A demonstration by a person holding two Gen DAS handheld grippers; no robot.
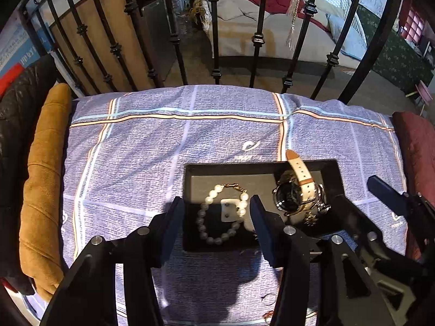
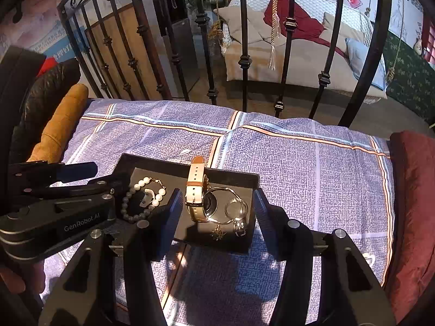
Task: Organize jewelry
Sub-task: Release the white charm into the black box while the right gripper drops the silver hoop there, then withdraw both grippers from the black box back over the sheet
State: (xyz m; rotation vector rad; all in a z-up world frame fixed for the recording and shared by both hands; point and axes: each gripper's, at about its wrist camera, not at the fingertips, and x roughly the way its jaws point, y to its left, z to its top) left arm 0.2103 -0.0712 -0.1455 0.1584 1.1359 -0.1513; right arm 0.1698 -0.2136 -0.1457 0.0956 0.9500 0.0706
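Bracelet (image 1: 223, 214) lies left of watch (image 1: 297, 194) in tray (image 1: 333, 172).

Home bedroom or lounge: checked bedcloth (image 1: 190, 141), iron railing (image 1: 214, 27), hanging wicker swing bed (image 2: 299, 27) with cushions.

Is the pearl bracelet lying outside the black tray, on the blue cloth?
No. The pearl bracelet lies inside the black tray, in its left part, beside the watch.

Both wrist views look down, close, toward railing (image 1: 214, 27); share black tray (image 1: 187, 171), left view leftward
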